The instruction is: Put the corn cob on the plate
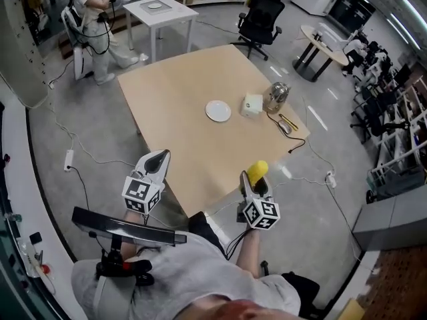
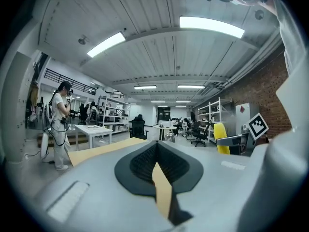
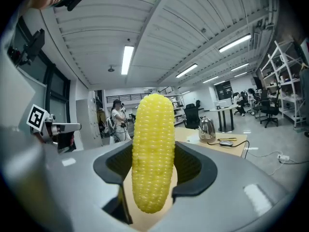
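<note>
The right gripper (image 3: 153, 175) pinches the corn (image 3: 153, 149) upright about its middle, held up near the table's (image 1: 180, 112) near edge and well apart from the plate (image 1: 218, 111), which lies toward the table's middle; the left gripper (image 2: 157, 151) has its jaws pressed together on nothing. The danger lies in the carry and the release. The cob is round and, I judge, slick, so it could twist or slip in the jaws on the way. Dropped from too high or at a tilt, it may roll off the shallow plate toward the box (image 1: 252, 105) and kettle (image 1: 275, 97). How firm the hold is I cannot quite tell, since the corn hides much of the pads.
</note>
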A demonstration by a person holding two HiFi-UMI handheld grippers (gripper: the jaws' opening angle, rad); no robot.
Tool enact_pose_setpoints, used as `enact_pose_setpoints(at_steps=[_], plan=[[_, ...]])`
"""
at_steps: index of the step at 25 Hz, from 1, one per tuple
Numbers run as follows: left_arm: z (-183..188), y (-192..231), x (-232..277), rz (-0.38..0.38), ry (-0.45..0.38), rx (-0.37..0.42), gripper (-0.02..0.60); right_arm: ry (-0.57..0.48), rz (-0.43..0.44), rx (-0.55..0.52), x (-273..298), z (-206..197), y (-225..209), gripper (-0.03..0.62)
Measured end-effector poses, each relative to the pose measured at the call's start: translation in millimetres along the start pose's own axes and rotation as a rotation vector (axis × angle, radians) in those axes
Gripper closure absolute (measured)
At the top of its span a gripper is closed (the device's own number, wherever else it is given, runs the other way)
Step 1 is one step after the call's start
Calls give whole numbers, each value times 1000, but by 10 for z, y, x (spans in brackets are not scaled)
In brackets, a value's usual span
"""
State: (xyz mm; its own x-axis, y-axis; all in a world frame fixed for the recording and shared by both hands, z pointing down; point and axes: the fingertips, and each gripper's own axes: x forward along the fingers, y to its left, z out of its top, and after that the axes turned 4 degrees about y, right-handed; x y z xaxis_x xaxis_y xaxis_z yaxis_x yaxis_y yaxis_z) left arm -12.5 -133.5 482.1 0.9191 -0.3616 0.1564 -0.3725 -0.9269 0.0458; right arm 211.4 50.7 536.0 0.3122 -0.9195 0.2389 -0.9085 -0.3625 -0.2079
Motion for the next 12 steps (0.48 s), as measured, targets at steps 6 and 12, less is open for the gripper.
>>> enact_pose_setpoints(at_steps=[6,12], plan=[[-126,91,267,52,46,-37,561,57,61,-8,432,3,-112,341],[-263,275,546,114,93,-72,561,113,99,0,903,-45,-317,341]])
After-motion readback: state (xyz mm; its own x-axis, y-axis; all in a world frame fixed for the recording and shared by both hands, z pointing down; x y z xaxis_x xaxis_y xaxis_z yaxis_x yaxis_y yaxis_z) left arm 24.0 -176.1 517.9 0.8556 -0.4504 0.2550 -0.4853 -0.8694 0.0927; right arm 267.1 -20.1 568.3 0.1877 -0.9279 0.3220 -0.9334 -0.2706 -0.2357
